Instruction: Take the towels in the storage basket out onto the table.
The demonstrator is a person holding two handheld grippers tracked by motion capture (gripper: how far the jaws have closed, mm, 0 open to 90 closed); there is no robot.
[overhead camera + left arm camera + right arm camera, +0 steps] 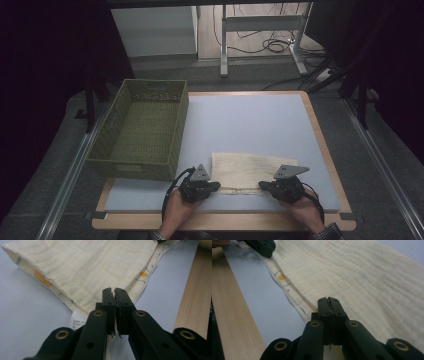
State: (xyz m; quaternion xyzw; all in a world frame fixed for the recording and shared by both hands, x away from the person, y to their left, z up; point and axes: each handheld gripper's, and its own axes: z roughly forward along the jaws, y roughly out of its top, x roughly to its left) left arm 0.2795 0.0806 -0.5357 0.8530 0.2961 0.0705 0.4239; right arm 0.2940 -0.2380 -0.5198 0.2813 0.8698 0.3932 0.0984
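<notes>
- Cloth [247, 171], cream and folded, lies flat on the near half of the pale mat [250, 120], its near edge just short of the mat's front.
- Left gripper [216, 186] is clamped on the cloth's near left corner; in the left gripper view the jaws are pressed together on the hem beside a white label [78, 322].
- Right gripper [262, 185] is clamped on the near right corner, fabric pinched between its closed jaws.
- Green basket [142, 127] stands at the mat's left side, near the left hand.
- Wooden table edge [225, 220] borders the mat in front.
- Mat beyond the cloth is bare up to the far edge; grey floor and cables [270, 45] lie behind.
</notes>
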